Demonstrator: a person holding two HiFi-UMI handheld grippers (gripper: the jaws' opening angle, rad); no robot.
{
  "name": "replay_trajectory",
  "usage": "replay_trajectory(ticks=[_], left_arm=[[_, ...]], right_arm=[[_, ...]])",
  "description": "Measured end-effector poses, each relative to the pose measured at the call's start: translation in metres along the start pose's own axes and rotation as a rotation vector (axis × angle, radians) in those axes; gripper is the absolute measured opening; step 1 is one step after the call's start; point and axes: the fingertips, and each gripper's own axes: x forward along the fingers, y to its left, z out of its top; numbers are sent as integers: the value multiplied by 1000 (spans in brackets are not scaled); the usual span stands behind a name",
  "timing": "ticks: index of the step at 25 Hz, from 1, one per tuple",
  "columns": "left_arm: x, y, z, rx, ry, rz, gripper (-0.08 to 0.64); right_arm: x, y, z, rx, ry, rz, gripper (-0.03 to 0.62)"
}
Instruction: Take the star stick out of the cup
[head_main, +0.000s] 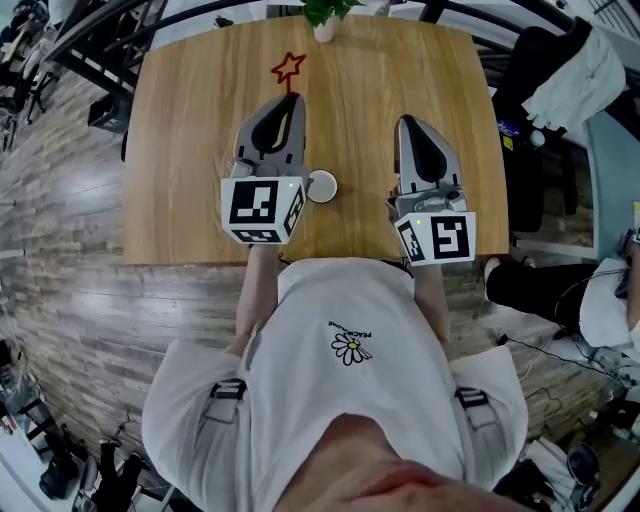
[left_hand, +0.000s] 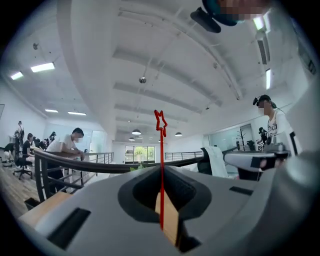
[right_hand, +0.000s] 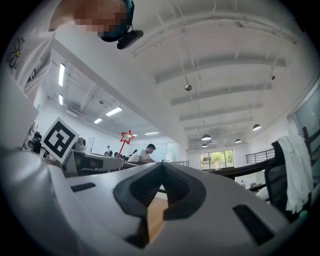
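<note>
though upside down, shirt print (head_main: 347, 328) "peaceminusone"

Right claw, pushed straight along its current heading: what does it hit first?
Looks free: the right claw, shut and empty, faces only bare table up to the far edge. The star stick is off to its left. Depth beyond is unclear.

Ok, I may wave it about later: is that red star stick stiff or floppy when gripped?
Probably fairly stiff: the star stick runs straight out of the shut left gripper without sagging. Likely very light, since its shaft and star outline are thin. It might swivel or slip, as only the slim shaft is pinched.
</note>
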Motion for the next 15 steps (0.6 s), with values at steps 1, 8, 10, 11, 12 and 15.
replay_trajectory(ticks=[1,8,10,11,12,15], left_arm=[[-6,3,7,5,-23,15,28],[-43,28,49,37,-199,127,28],[-55,34,55,37,-235,164,28],[-60,37,57,38,-247,179,28],[-65,40,59,42,-257,193,28],[-75,49,64,47,-278,229,28]], right_arm=[[3,3,0,2,-2,14,8],[21,26,-4,3,2,90,9],[24,32,-6,5,6,108,8],[25,34,-7,7,9,115,9],[26,36,-8,11,12,121,9],[31,41,-11,26,18,133,8]])
